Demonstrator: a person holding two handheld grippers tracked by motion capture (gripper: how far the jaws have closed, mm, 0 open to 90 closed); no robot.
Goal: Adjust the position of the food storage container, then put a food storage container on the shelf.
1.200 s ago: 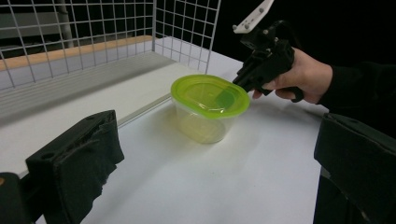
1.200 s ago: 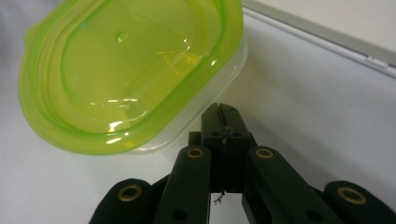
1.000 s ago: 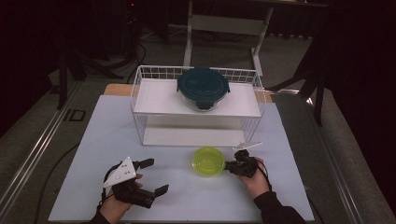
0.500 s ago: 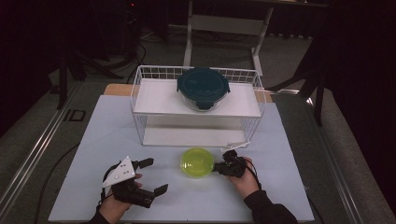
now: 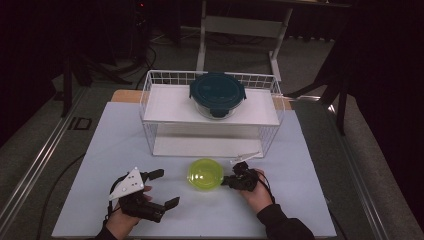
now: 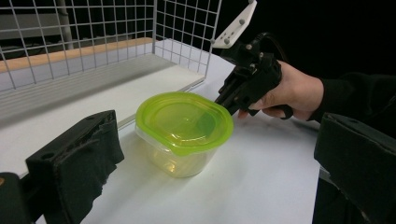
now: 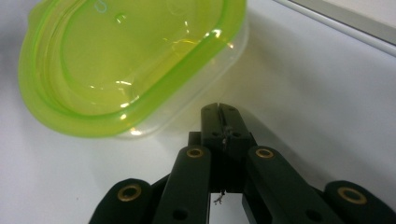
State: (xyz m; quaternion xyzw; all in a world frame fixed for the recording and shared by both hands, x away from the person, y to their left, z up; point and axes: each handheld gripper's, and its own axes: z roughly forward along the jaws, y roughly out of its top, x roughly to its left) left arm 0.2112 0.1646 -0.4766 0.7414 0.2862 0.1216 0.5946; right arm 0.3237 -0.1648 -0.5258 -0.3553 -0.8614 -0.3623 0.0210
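The right gripper [image 5: 234,181], its fingers pressed together with nothing between them, rests its tips against the side of the small tub with the green lid [image 5: 205,174], which stands on the worktop [image 5: 300,200] just in front of the wire rack [image 5: 150,110]; the step in hand looks like nudging the tub sideways toward the left gripper [image 5: 162,189]. That gripper waits with fingers spread wide and empty. Next, the left one likely needs to come up around the tub.

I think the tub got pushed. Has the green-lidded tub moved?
Yes. The tub has slid left, from under the rack's right half to its middle.
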